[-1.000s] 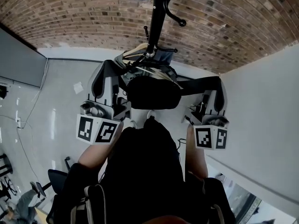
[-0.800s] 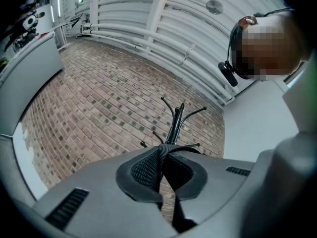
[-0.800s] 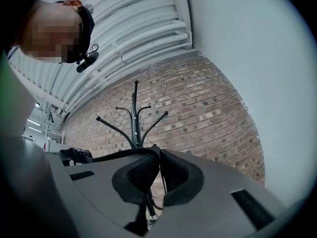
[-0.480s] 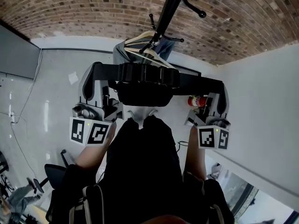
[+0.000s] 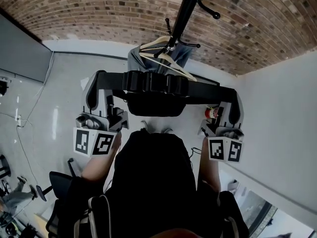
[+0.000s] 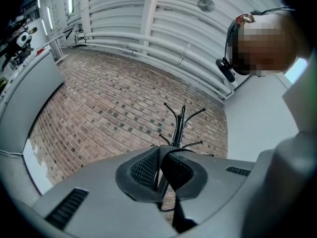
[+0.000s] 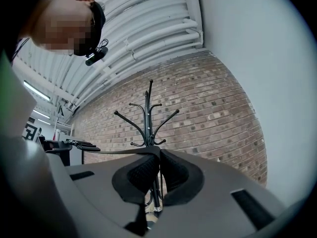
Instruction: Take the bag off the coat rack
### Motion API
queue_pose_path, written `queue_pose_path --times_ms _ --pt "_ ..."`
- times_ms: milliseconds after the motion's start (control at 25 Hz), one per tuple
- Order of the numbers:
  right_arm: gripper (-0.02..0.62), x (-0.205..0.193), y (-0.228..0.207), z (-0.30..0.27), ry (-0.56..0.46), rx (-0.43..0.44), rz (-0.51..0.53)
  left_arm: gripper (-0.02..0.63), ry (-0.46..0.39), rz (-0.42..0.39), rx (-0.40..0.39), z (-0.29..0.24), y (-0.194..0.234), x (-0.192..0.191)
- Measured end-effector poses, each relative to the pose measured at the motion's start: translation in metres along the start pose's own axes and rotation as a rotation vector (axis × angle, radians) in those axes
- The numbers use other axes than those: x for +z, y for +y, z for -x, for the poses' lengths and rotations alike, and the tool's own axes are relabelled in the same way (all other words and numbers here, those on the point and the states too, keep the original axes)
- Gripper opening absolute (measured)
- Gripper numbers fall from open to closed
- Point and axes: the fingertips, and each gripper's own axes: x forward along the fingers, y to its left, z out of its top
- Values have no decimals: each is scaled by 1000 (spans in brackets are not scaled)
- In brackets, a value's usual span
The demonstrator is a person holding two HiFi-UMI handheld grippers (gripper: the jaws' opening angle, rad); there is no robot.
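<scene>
Both sets of jaws were clamped on the strap; the bag appeared clear of the coat rack.
Strap ran level between left gripper and right gripper, bag slung midway, rack beyond.

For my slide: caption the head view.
Left gripper and right gripper stretch the black bag's strap before the coat rack.

No lettering, brand or number can be read in any view. Below the coat rack, only black-and-white square markers are shown, carried on the cubes of the left gripper and the right gripper. No words are formed by them.
</scene>
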Motion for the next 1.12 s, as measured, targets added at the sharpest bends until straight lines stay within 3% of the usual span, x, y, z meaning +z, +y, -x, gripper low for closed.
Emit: queue_pose_path --times_ms 600,1120 --pt "21 3 -17 26 12 -39 95 21 20 -38 -29 0 -22 -9" --pt "21 4 -16 36 12 -44 94 21 49 -36 -39 11 -21 -17"
